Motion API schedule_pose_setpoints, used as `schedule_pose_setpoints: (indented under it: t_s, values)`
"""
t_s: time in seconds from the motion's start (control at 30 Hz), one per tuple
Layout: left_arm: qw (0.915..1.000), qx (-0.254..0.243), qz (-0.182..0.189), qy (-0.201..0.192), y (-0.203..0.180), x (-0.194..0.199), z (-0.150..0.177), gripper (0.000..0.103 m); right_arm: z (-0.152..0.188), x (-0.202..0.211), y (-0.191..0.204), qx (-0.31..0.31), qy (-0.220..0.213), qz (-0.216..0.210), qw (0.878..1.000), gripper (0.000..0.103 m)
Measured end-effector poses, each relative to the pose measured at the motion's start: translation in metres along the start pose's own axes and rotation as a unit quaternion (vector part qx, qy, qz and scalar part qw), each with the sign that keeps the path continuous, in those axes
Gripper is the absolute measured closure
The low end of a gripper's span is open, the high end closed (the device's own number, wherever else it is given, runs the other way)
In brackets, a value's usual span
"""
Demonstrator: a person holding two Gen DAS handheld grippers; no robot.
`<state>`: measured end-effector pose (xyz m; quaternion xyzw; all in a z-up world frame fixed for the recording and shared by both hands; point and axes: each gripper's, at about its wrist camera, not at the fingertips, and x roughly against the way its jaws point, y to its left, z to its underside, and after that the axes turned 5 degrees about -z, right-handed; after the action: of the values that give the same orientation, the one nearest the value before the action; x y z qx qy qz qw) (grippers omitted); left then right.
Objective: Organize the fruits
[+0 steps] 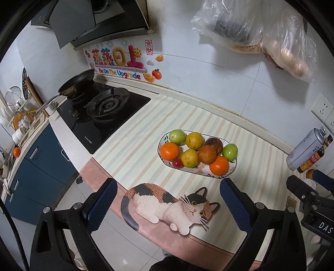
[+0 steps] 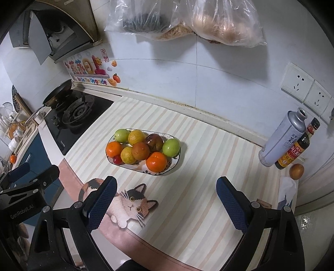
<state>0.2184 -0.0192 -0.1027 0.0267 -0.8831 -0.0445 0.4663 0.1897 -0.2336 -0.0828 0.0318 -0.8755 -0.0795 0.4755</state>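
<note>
An oval patterned plate sits on the striped counter mat, piled with several fruits: oranges, green fruits, yellow-green citrus, a dark red fruit and a small red tomato. A lone brownish fruit lies on the counter at the right, beside the bottles. My left gripper is open and empty, hovering near the cat picture, short of the plate. My right gripper is open and empty, also short of the plate.
A gas hob with a frying pan is at the left. A metal can and a sauce bottle stand at the right by the wall sockets. Plastic bags hang on the wall above. The counter's front edge runs under both grippers.
</note>
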Motion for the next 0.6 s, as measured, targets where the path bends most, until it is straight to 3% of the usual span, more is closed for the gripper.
schedule_pose_setpoints:
  t_s: [0.6]
  values:
    - [0.9999,0.006,-0.004,-0.015,0.0092,0.0064,0.0013,0.002,-0.0009,0.0068,0.009,0.014,-0.009,-0.002,1.0,0.005]
